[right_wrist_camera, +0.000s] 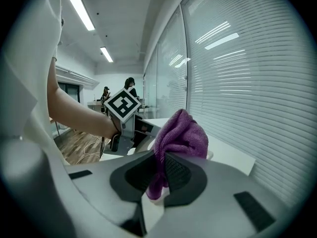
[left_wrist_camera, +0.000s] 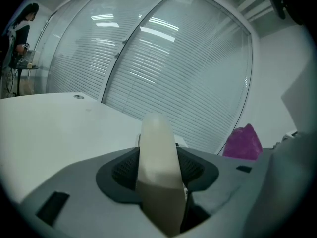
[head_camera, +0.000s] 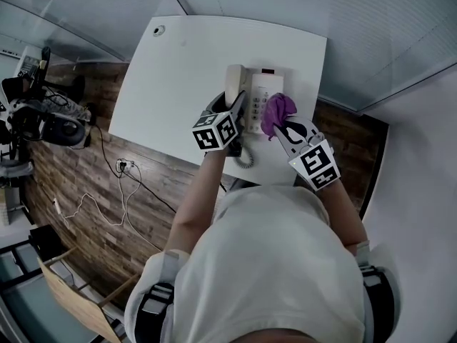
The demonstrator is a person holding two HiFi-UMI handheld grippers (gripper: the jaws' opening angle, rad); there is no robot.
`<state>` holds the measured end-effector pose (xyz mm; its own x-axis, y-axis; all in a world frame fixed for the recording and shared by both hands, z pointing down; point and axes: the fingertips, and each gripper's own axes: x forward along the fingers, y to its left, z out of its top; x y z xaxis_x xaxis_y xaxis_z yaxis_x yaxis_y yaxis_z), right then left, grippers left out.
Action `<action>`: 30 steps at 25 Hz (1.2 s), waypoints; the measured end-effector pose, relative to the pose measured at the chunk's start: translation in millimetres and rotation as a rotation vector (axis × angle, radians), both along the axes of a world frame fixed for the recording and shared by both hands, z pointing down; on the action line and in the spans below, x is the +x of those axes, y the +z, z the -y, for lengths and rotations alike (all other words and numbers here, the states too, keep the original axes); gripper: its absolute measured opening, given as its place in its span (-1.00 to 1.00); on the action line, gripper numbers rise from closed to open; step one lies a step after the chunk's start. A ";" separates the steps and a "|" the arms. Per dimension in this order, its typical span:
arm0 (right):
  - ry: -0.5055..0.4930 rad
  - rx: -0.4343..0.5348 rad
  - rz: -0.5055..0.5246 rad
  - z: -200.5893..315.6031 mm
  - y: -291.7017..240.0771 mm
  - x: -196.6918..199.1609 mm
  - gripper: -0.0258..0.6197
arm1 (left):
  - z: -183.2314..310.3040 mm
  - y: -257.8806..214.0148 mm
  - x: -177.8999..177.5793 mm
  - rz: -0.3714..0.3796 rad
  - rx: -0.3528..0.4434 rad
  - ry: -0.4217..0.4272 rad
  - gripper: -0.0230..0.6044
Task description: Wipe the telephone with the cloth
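Note:
A white desk telephone sits on the white table, its coiled cord trailing toward me. My left gripper is shut on the cream handset, which fills the left gripper view as a tall cream bar between the jaws. My right gripper is shut on a purple cloth that rests over the phone's keypad side. In the right gripper view the cloth bunches up above the jaws, with the left gripper's marker cube behind it.
The table's front edge lies just under my arms. Glass walls with blinds stand behind the table. Cables and camera gear lie on the wooden floor to the left. People stand far back in the room.

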<state>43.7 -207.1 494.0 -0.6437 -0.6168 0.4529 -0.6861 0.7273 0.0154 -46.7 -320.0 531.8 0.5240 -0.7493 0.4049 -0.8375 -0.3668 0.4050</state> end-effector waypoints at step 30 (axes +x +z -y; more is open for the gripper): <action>0.015 -0.022 0.014 -3.2 11.0 -0.4 -0.78 | -17.2 24.2 -4.0 0.003 -0.061 -0.052 -0.15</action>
